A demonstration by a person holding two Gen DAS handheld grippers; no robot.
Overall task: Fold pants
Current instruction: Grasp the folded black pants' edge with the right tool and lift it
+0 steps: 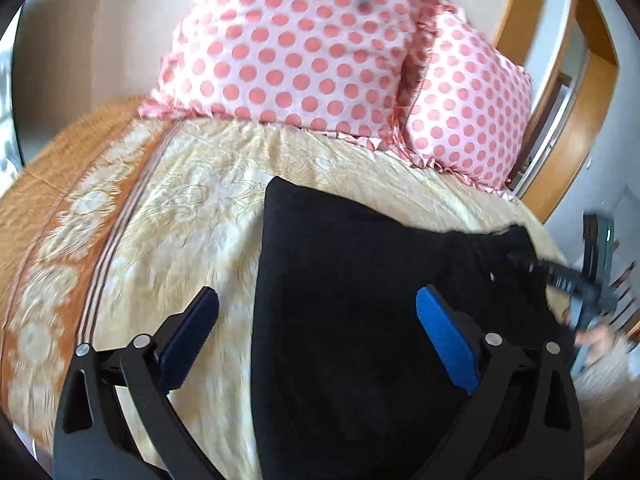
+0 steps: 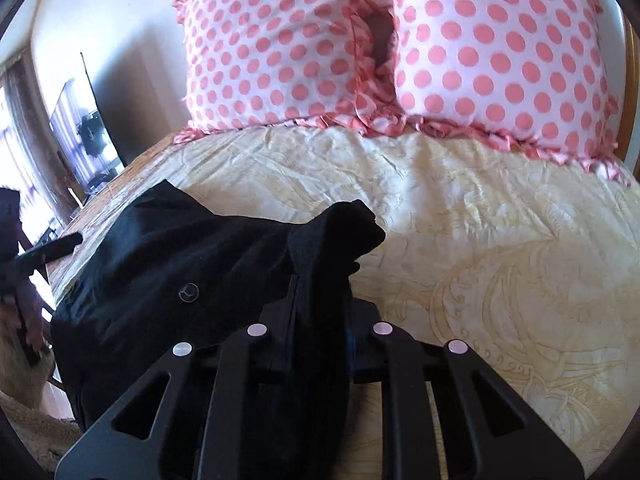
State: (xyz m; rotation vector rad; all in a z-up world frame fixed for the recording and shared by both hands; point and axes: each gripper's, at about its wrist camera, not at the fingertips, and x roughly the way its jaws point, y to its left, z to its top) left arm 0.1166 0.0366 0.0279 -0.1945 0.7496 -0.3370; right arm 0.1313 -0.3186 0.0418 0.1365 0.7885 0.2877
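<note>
Pants (image 2: 168, 272) bunched between right fingers (image 2: 288, 312); left fingers (image 1: 448, 340) straddle them.

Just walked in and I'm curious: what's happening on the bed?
A person is folding black fabric pants on a cream patterned bedspread, with a handheld gripper in each hand. The right gripper is shut on a bunched edge of the pants. The left gripper hangs open above them, holding nothing.
</note>
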